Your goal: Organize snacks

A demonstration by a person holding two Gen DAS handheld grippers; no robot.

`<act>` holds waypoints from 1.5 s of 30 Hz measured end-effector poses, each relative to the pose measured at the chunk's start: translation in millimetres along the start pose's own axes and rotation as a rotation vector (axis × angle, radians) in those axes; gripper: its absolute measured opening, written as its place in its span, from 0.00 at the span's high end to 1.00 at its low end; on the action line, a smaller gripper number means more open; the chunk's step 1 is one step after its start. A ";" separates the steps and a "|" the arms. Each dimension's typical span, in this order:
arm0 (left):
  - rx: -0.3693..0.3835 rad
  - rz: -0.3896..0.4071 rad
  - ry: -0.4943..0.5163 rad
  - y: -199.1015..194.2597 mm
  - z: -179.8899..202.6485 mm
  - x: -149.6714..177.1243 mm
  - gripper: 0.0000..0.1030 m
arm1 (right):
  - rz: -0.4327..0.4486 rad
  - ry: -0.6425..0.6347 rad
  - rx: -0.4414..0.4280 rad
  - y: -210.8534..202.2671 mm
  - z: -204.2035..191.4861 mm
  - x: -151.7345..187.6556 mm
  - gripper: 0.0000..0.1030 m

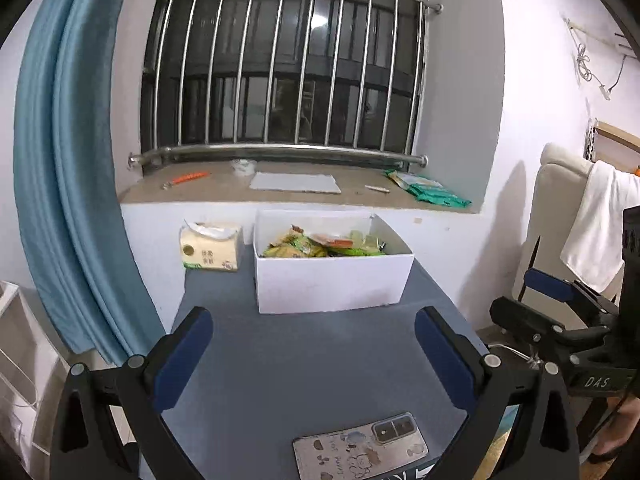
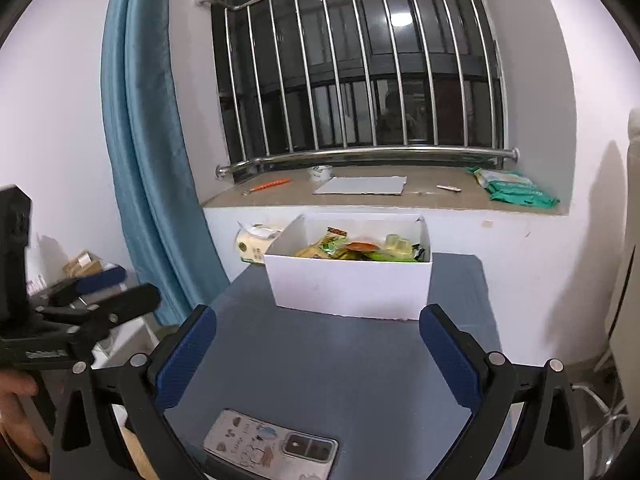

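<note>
left wrist view: the left gripper [image 1: 314, 354] is spread wide and empty over the table [image 1: 320, 360]. the white box [image 1: 332, 276] of snacks [image 1: 320, 245] sits straight ahead at the far edge, long axis crosswise. only here is the tissue pack [image 1: 210, 246] seen whole.

right wrist view: the right gripper [image 2: 318, 350], also spread and empty, faces the box slightly right of centre. both seem equally near. a phone [image 2: 270, 446] lies under it.
</note>
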State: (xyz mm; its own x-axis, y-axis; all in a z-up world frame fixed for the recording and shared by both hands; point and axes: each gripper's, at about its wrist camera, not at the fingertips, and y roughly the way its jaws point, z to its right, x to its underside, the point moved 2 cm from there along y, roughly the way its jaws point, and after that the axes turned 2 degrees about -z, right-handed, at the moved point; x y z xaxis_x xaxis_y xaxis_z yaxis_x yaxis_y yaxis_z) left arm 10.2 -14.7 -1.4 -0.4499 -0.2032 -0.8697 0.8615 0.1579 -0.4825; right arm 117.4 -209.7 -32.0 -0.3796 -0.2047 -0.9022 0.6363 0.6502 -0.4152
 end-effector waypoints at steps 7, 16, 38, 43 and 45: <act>0.001 0.003 0.017 -2.7 4.1 -1.4 0.00 | 0.010 0.010 0.000 -4.0 2.8 -1.8 0.00; 0.004 -0.013 0.017 1.9 3.6 0.5 0.00 | 0.003 0.005 0.002 -5.5 2.3 0.7 0.00; -0.001 -0.018 0.018 4.1 -0.9 2.5 0.00 | -0.003 0.000 -0.002 -6.8 1.4 -0.2 0.00; -0.001 -0.020 0.018 4.6 -1.2 2.5 0.00 | -0.004 0.000 -0.002 -7.2 1.7 0.2 0.00; 0.002 -0.020 0.019 5.0 -1.5 2.8 0.00 | -0.004 0.000 -0.002 -7.1 1.6 0.1 0.00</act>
State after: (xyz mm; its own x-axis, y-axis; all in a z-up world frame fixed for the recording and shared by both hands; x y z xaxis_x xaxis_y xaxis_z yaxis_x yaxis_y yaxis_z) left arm 12.8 -13.0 -6.4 -0.4718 -0.1879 -0.8614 0.8525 0.1522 -0.5001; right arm 113.9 -215.5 -29.2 -0.3826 -0.2072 -0.9004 0.6331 0.6509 -0.4189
